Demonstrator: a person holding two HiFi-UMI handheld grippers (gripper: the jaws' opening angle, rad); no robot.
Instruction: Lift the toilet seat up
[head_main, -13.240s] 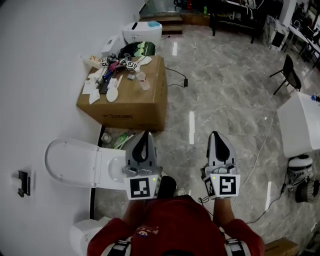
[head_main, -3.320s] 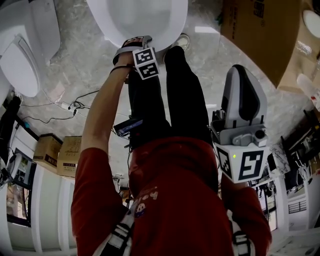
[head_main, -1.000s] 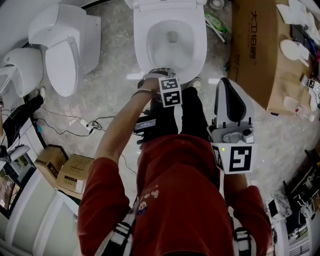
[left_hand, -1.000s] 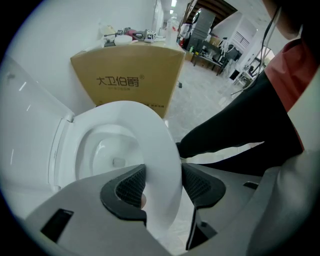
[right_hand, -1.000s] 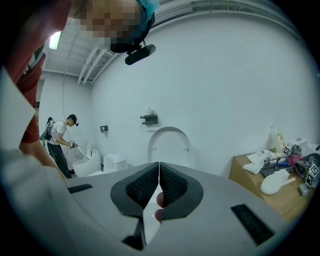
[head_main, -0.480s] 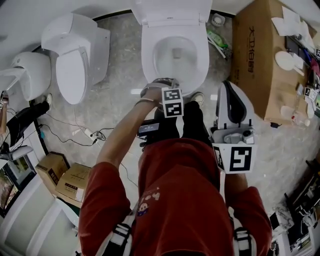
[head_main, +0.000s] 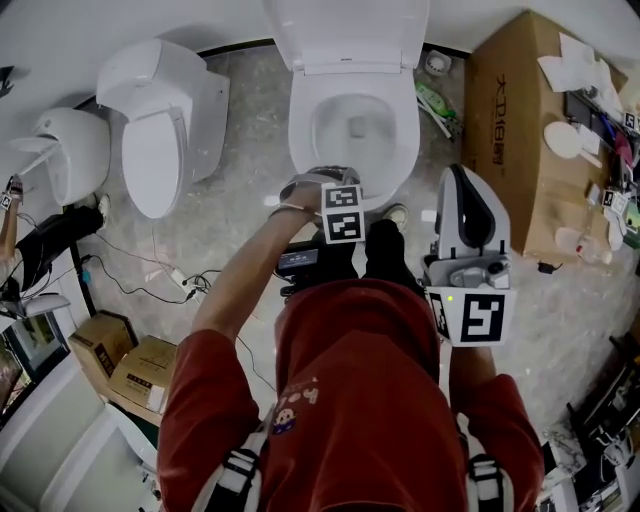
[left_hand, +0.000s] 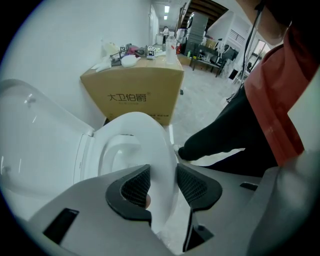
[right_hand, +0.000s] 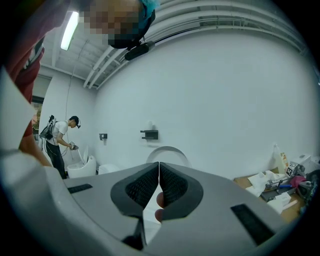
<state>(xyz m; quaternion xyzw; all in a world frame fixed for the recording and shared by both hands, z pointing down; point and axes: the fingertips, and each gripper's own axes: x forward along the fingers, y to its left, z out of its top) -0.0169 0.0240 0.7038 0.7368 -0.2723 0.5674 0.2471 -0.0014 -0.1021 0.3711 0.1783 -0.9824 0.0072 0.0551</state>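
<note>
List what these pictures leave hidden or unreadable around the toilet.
Head view: the floor beneath the person, covered by the red shirt.
Head view: items on the cardboard box, too small, some cut by the right edge.
Right gripper view: the toilet bowl, behind the right tongs; only the toilet lid's top shows.

**Layout, taken from the middle toilet (head_main: 355, 125).** It backs against the wall. Behind its bowl the lid (head_main: 345, 35) stands raised. To its left is a second toilet (head_main: 160, 140), and further left a third (head_main: 65, 150). To its right is a cardboard box (head_main: 520, 180) with loose items on top. Small items (head_main: 432, 95) lie on the floor between the two. Nearer and leftward are cables (head_main: 165, 275), then two cartons (head_main: 130, 360).
</note>
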